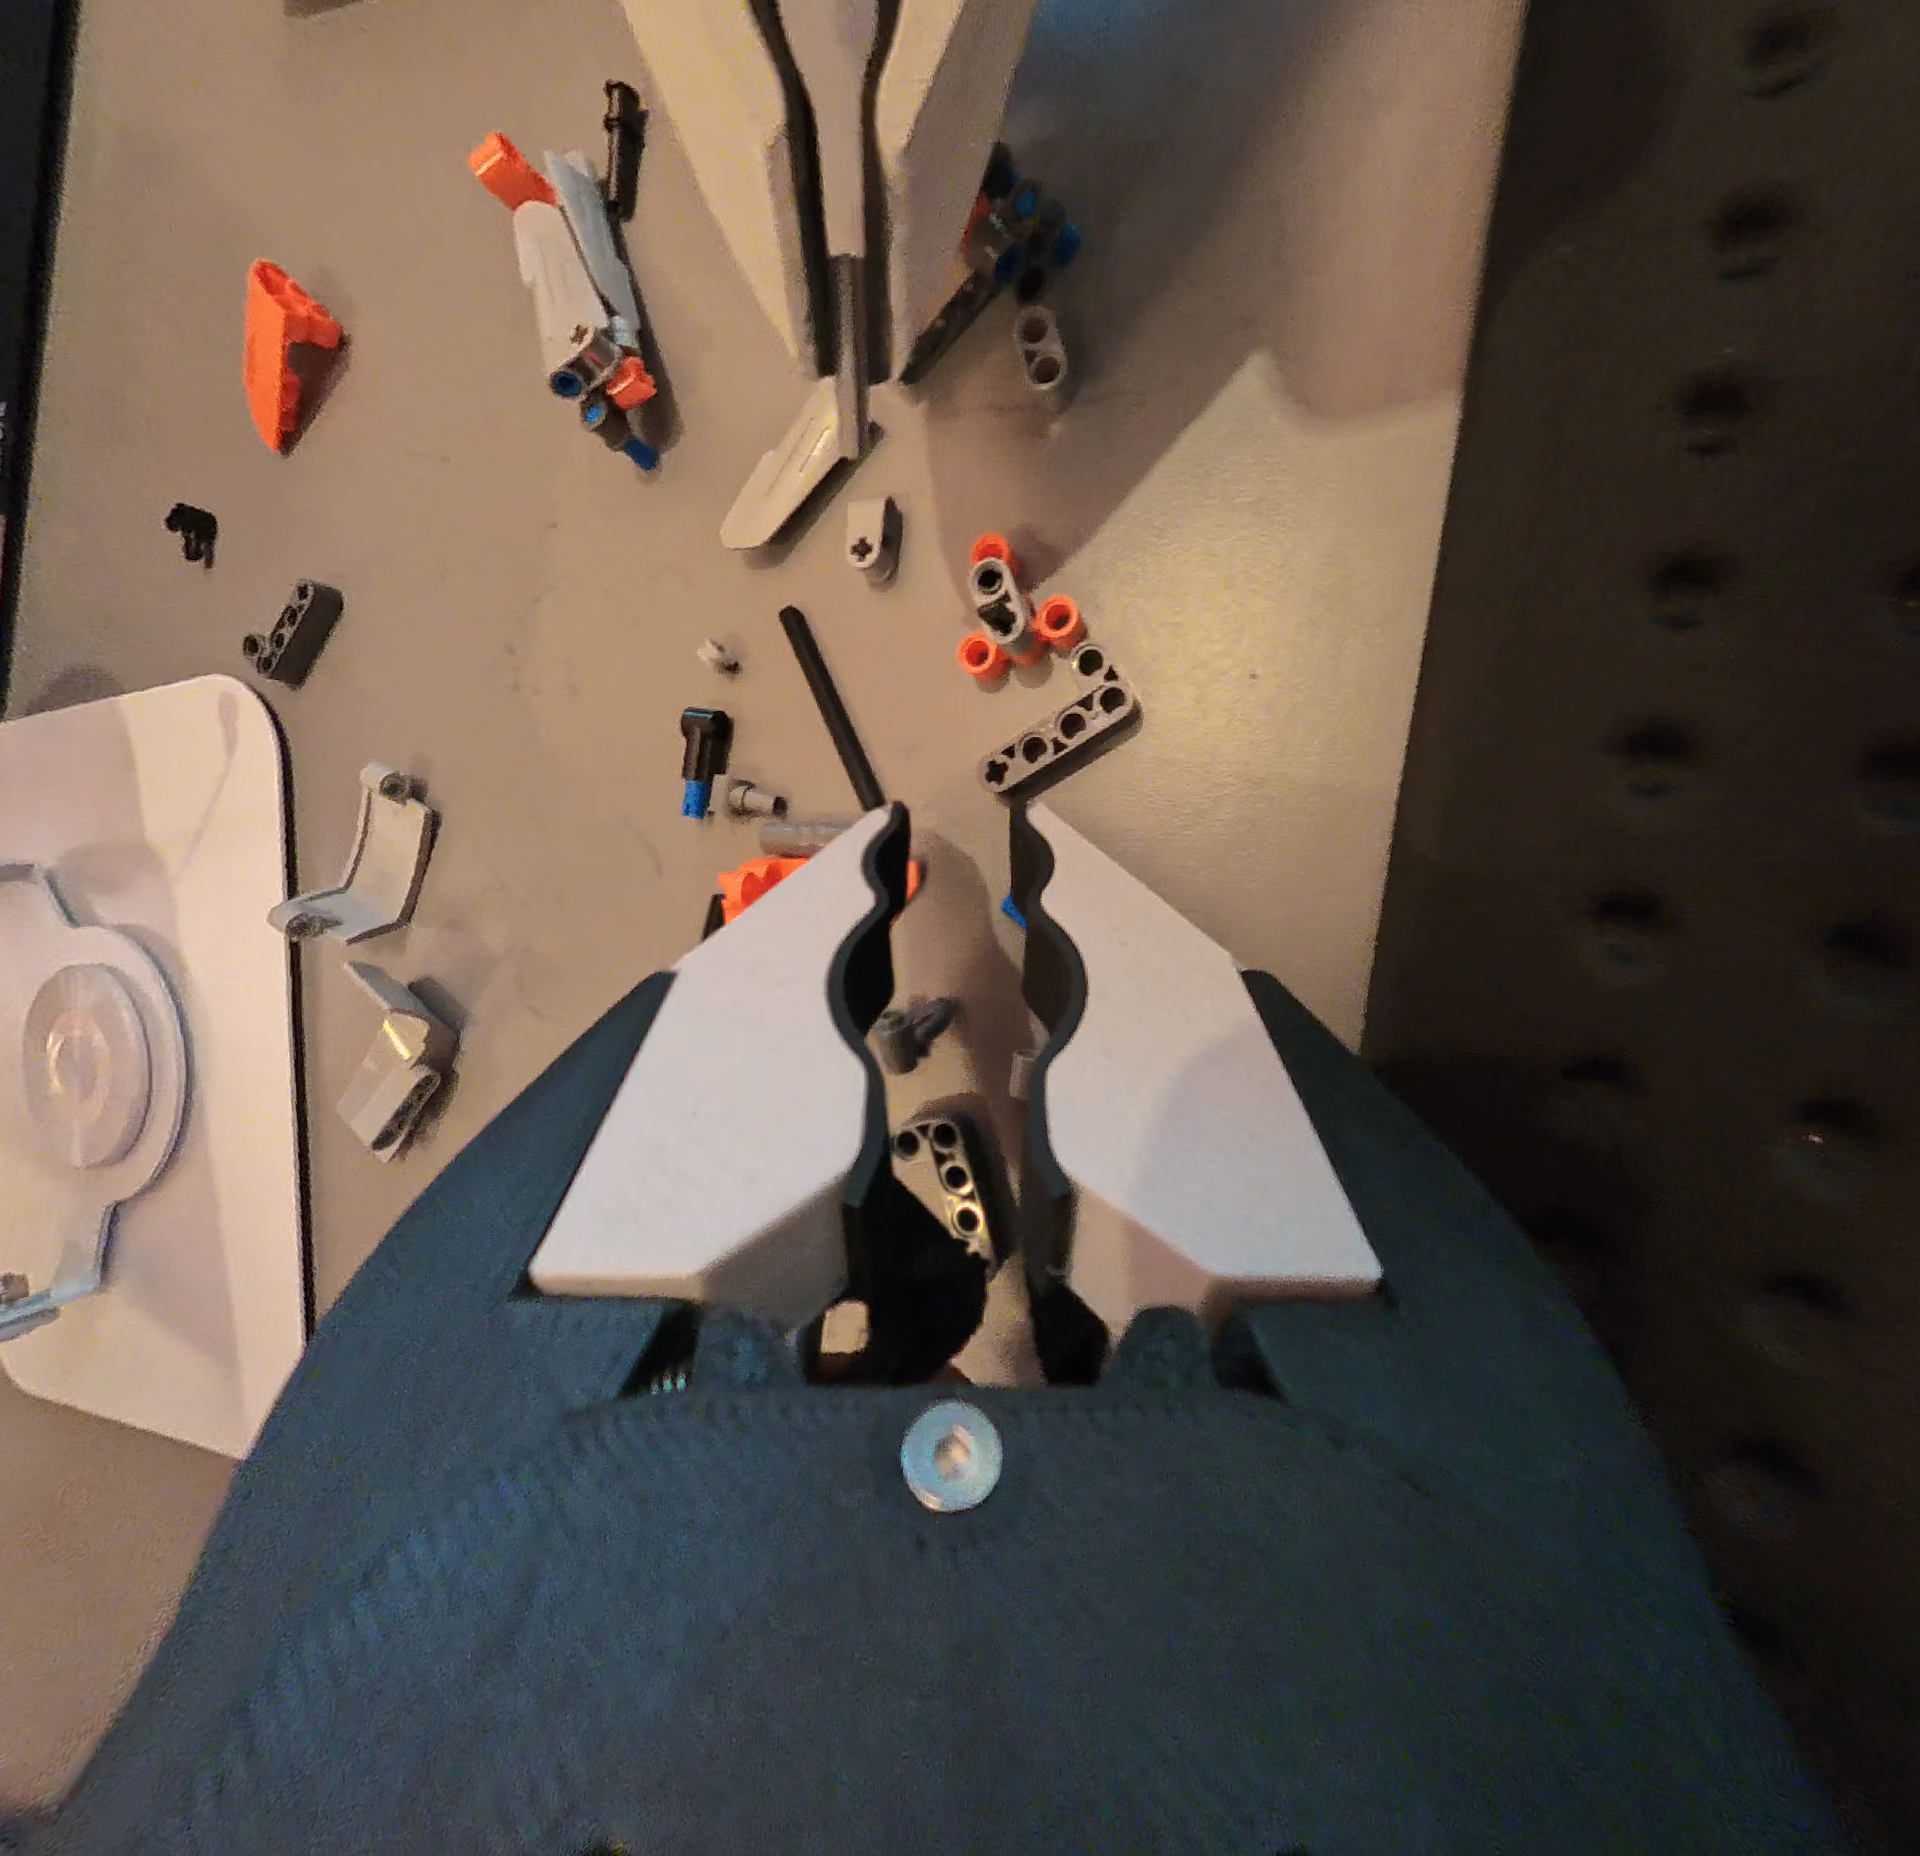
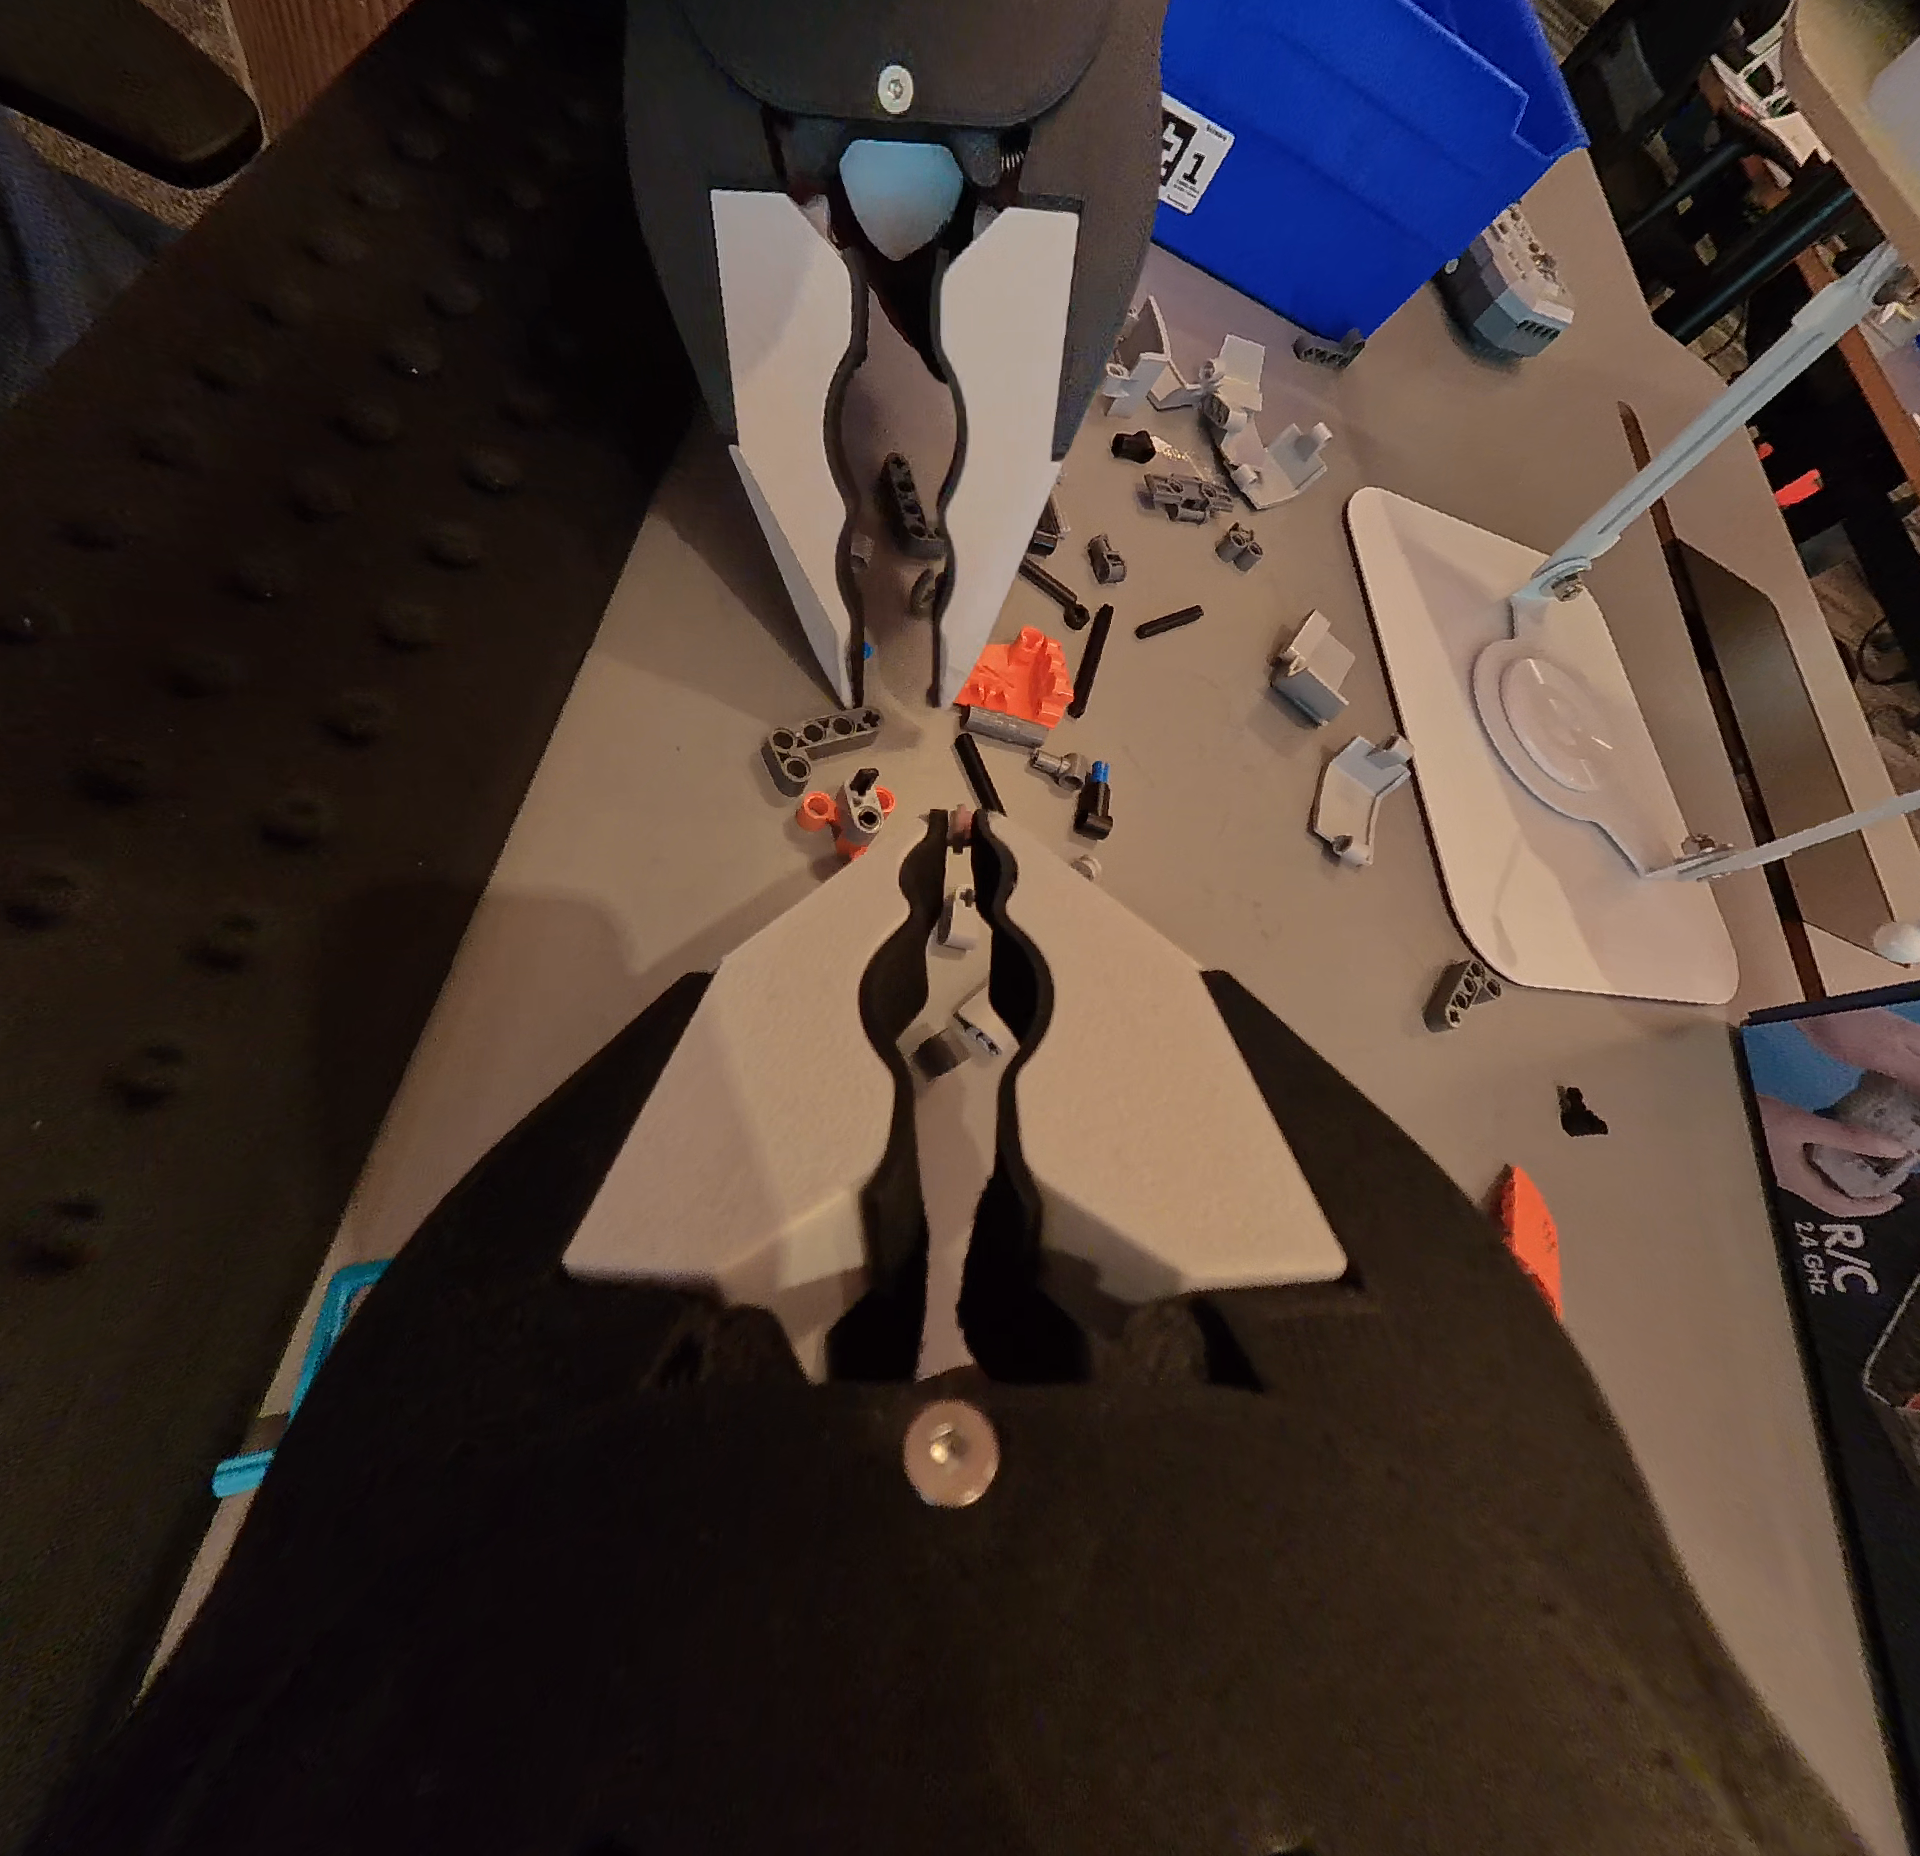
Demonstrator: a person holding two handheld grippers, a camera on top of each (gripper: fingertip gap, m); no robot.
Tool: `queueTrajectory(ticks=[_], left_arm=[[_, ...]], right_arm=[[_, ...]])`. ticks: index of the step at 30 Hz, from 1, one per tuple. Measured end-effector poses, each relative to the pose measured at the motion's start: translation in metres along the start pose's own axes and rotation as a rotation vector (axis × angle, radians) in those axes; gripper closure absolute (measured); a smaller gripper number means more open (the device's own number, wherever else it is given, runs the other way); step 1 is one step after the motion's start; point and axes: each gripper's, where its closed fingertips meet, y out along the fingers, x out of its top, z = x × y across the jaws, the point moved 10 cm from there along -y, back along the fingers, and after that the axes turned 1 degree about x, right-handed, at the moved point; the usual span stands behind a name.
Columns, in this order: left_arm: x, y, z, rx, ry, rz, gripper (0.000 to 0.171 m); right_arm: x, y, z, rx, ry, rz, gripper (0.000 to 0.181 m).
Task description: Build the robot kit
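Note:
My left gripper (image 1: 958,819) is open and empty, low over a grey table (image 1: 1247,611) strewn with small building-toy parts. Just past its tips lie a black axle (image 1: 831,710), a grey L-shaped beam (image 1: 1060,731) and an orange piece (image 1: 764,876). My right gripper (image 2: 958,824) faces it, tips close, nearly shut on something thin. In the left wrist view a light grey flat piece (image 1: 790,476) sticks out of the right gripper (image 1: 847,404). A small grey cross-hole connector (image 2: 956,907) lies under it. The left gripper (image 2: 894,700) also shows in the right wrist view.
A white tray (image 1: 249,726) bearing a round-based stand sits left of my left gripper. A black studded mat (image 1: 1662,663) borders the table's other side. Blue bins (image 2: 1351,92) stand behind. A white-and-grey sub-assembly (image 1: 582,268) and an orange wedge (image 1: 286,352) lie farther out. My hands' fingertips stand some 7 centimeters from each other. My right gripper's tips are some 6 centimeters from the light grey flat piece (image 1: 790,476).

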Motion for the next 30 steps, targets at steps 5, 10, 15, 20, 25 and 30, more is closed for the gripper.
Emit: queueTrajectory(ticks=[5,10,15,20,25,30], left_arm=[[-0.001,0.002,-0.001,0.038,-0.055,-0.002,0.156],[-0.001,-0.001,0.001,0.024,-0.112,-0.021,0.153],[0.004,-0.012,-0.004,-0.112,-0.223,-0.114,0.143],[0.008,-0.001,-0.013,-0.106,-0.257,-0.064,0.132],[0.013,0.006,-0.015,-0.102,-0.243,-0.064,0.141],[0.012,0.005,-0.013,-0.142,-0.175,-0.076,0.141]], right_arm=[[0.0,0.0,0.0,0.0,0.0,-0.001,0.179],[0.0,0.0,0.0,-0.001,0.0,0.001,0.179],[0.0,0.0,0.0,0.0,0.0,0.001,0.179],[0.0,0.0,0.0,0.002,0.0,0.002,0.179],[0.0,0.0,0.0,0.002,0.0,0.002,0.179],[0.0,0.001,0.001,0.007,-0.002,0.003,0.179]])
